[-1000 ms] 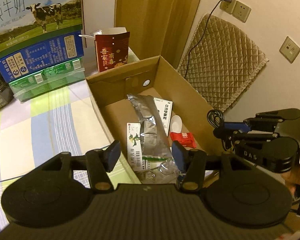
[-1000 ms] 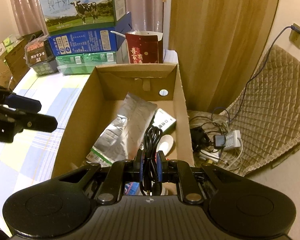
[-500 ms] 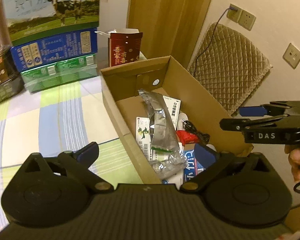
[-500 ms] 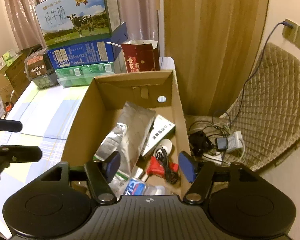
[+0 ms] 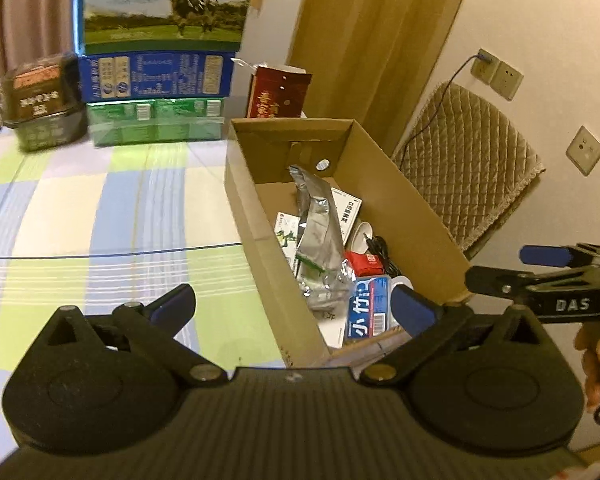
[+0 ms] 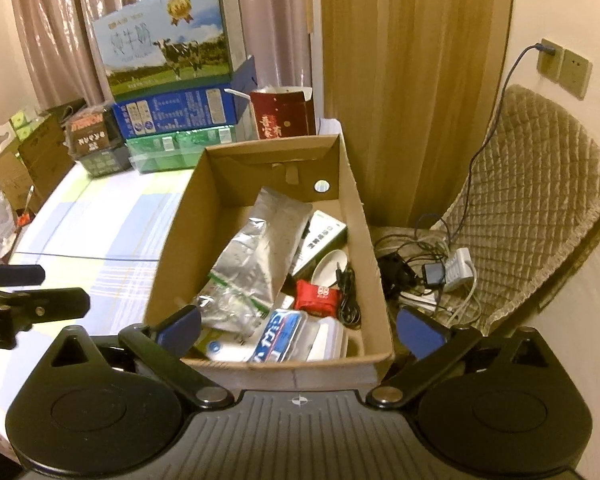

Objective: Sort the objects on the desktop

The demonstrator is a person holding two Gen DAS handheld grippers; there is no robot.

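Observation:
An open cardboard box stands on the checked tablecloth. Inside lie a silver foil pouch, a black cable, a red packet, a blue tissue pack and a white medicine box. My left gripper is open and empty, over the box's near left corner. My right gripper hangs before the box's near end, its jaws opening with nothing held between them. Each gripper shows at the edge of the other's view.
Stacked milk cartons, a dark box and a red gift bag line the table's far edge. Right of the box, a quilted chair holds a power strip with chargers. A curtain hangs behind.
The right gripper let go of the black cable, which now lies in the box, and spread wide. The left gripper also opened. Both drew back from the box.

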